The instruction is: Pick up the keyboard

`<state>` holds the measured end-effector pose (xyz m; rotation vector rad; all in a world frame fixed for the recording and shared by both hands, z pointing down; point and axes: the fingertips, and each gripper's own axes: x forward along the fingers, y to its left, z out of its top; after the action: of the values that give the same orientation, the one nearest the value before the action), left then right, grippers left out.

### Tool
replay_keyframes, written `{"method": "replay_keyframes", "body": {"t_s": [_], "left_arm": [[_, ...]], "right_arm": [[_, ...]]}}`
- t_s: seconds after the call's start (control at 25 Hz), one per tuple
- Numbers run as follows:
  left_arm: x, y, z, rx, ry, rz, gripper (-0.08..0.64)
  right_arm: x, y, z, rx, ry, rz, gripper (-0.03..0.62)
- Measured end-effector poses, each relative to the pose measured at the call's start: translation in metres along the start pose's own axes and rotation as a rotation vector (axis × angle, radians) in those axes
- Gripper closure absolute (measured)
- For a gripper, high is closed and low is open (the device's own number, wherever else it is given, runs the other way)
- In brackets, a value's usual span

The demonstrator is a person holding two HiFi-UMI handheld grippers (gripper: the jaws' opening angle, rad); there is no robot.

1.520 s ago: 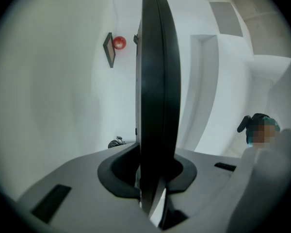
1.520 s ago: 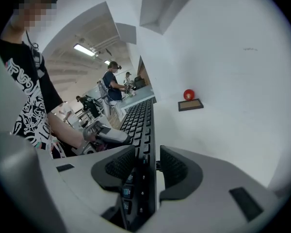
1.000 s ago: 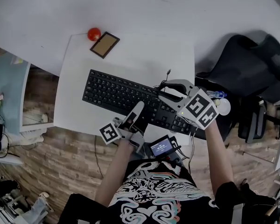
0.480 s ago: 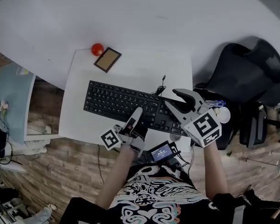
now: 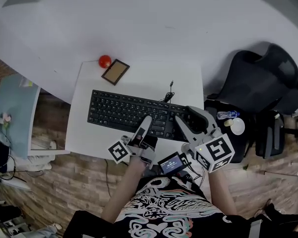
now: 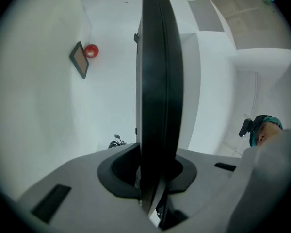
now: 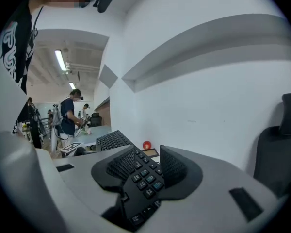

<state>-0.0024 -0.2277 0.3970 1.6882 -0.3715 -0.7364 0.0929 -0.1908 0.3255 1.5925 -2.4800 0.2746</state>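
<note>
The black keyboard point(image 5: 129, 114) hangs over the white table point(image 5: 139, 76), held at two places. My left gripper point(image 5: 144, 129) is shut on its near long edge at the middle; in the left gripper view the keyboard point(image 6: 157, 81) stands edge-on as a dark slab between the left gripper's point(image 6: 153, 174) jaws. My right gripper point(image 5: 188, 121) grips the right end. In the right gripper view the number-pad end of the keyboard point(image 7: 144, 178) lies between the ribbed pads of the right gripper point(image 7: 141, 166). The keyboard's cable point(image 5: 169, 92) trails off its far edge.
A red ball point(image 5: 105, 61) and a small brown-faced frame point(image 5: 115, 72) lie at the table's far left corner. A black office chair point(image 5: 260, 86) stands to the right, with a bottle point(image 5: 225, 115) and a white cup point(image 5: 236, 126) beside it. A light-blue desk point(image 5: 12, 110) is on the left.
Both grippers have risen with the keyboard between them. The right gripper has swung toward the person and rolled, and the keyboard now lies more level across the picture.
</note>
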Motion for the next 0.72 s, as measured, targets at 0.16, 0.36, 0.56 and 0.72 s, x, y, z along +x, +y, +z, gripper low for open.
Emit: {"method": "replay_keyframes", "body": {"t_s": [0.16, 0.36, 0.56, 0.72], "left_arm": [[0.0, -0.007, 0.002, -0.013, -0.019, -0.014, 0.482], [0.003, -0.02, 0.002, -0.026, -0.035, -0.051, 0.482], [0.006, -0.032, 0.001, 0.005, -0.028, -0.065, 0.482], [0.008, -0.037, 0.001, -0.002, -0.043, -0.07, 0.482]], "right_arm": [[-0.006, 0.015, 0.008, 0.032, -0.071, 0.017, 0.414], [-0.014, 0.018, 0.021, 0.037, -0.135, -0.041, 0.414], [-0.019, 0.023, 0.029, 0.036, -0.174, -0.062, 0.416], [-0.02, 0.025, 0.034, 0.031, -0.189, -0.074, 0.416]]}}
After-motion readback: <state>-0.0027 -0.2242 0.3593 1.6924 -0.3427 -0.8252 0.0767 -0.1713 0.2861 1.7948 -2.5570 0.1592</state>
